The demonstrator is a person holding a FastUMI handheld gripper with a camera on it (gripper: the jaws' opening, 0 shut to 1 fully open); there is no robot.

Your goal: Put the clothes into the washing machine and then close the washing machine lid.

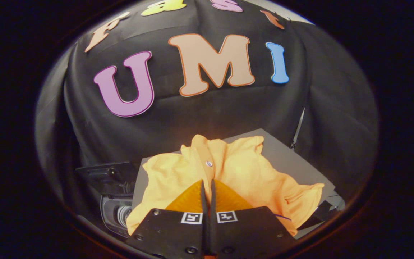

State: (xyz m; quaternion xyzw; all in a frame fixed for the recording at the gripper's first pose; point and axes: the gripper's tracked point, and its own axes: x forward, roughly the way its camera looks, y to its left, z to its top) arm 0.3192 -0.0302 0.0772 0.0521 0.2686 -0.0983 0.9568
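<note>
An orange button-front shirt (243, 172) lies spread out on a grey board (286, 154). My gripper (208, 184) is over the shirt's middle, its tips just short of the white button on the placket. The two fingers stand pressed together with only a thin slit between them, and I see no cloth pinched there. To the left of the board, lower down, sits the small washing machine (115, 212) with its round opening showing. Its dark lid (106, 174) stands raised behind the opening.
The booth's black cloth wall rises right behind the board and the machine. The board's right corner ends near a dark object (331, 207) at the lower right.
</note>
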